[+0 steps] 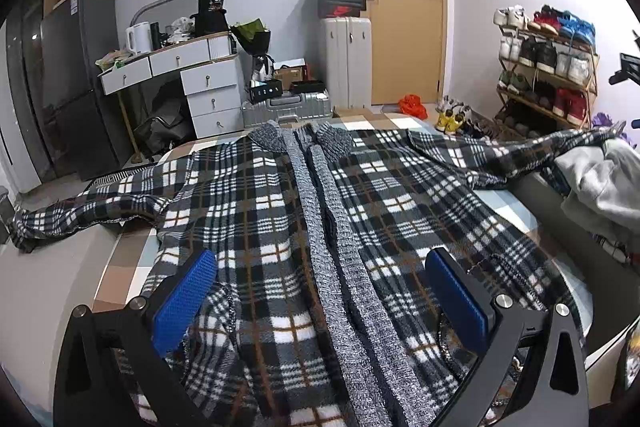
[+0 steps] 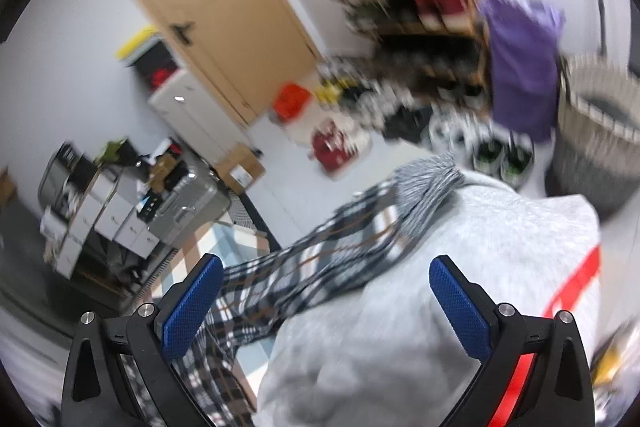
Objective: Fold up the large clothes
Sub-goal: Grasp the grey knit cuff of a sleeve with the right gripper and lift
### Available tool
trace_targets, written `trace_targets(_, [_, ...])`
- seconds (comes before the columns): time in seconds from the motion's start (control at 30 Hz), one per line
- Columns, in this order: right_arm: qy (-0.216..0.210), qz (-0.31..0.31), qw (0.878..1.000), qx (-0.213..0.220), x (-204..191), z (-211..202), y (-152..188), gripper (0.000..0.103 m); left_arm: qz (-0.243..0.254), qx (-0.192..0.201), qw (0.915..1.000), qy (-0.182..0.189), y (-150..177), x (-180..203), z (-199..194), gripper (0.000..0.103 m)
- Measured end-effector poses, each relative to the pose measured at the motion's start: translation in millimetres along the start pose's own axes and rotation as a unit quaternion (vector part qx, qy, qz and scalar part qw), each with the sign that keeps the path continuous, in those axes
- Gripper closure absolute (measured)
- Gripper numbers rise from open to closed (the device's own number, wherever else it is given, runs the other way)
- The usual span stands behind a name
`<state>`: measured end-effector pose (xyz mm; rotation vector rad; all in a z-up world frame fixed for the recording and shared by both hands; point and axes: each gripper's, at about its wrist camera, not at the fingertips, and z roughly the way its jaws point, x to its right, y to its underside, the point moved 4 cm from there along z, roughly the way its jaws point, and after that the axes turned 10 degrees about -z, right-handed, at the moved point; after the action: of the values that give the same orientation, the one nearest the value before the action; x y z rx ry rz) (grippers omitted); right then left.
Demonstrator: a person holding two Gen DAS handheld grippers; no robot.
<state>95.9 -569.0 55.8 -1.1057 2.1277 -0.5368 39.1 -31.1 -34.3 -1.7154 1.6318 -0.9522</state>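
A large plaid cardigan [image 1: 256, 203] with a grey knit placket and collar lies spread face up on the bed, both sleeves stretched out sideways. My left gripper [image 1: 320, 267] hovers open above its lower front, blue pads on either side of the placket. The left sleeve [image 1: 80, 215] hangs over the bed's edge. The right sleeve [image 2: 320, 259] runs onto a grey garment [image 2: 460, 267]; my right gripper [image 2: 326, 269] stands open over that sleeve and the grey cloth. The right wrist view is blurred by motion.
The bed [image 1: 120, 267] has a checked cover. A pile of grey clothes [image 1: 600, 187] sits at its right side. Beyond the bed stand a silver suitcase [image 1: 286, 109], a white drawer desk [image 1: 200, 79], a dark fridge [image 1: 68, 87], a shoe rack [image 1: 548, 67] and a woven basket [image 2: 600, 131].
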Motion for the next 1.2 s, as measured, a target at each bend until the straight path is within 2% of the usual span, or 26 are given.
trace_targets(0.07, [-0.002,0.033,0.999,-0.019,16,16,-9,0.0,0.005,-0.004,1.0,-0.001,1,2,2,0.001])
trace_targets(0.17, [0.013,0.045,0.998,-0.042,31,35,-20,0.0,0.013,-0.011,0.9999,-0.004,3,3,7,0.001])
trace_targets(0.23, [0.035,0.041,0.997,-0.049,41,41,-24,0.006,0.016,-0.017,0.9997,-0.006,4,2,10,0.001])
trace_targets(0.3, [0.051,0.03,0.997,-0.05,44,44,-25,0.017,0.018,-0.023,0.9996,-0.004,6,3,13,0.001])
trace_targets(0.37, [0.076,0.012,0.995,-0.057,44,51,-25,0.052,0.021,-0.028,0.9994,-0.002,6,4,15,0.001])
trace_targets(0.4, [0.091,0.003,0.994,-0.065,43,56,-24,0.057,0.022,-0.029,0.9993,-0.003,7,4,15,0.001])
trace_targets(0.47, [0.091,-0.009,0.993,-0.071,39,62,-20,0.077,0.024,-0.03,0.9992,-0.004,7,4,16,0.001])
trace_targets(0.57, [0.102,-0.036,0.993,-0.05,32,65,-27,0.091,0.025,-0.033,0.9991,-0.005,8,5,17,0.001])
trace_targets(0.77, [0.102,-0.071,0.992,0.014,6,51,-44,0.096,0.031,-0.03,0.999,-0.01,9,3,16,0.001])
trace_targets(0.87, [0.078,-0.094,0.991,0.053,-27,38,-53,0.096,0.029,-0.03,0.999,-0.015,7,-2,16,0.001])
trace_targets(1.07, [0.023,-0.178,0.975,0.129,-138,3,-60,0.096,0.014,-0.026,0.9993,-0.023,3,-22,11,0.001])
trace_targets(1.2, [-0.033,-0.216,0.965,0.147,-224,-11,-53,0.096,0.0,-0.017,0.9995,-0.026,0,-41,2,0.001])
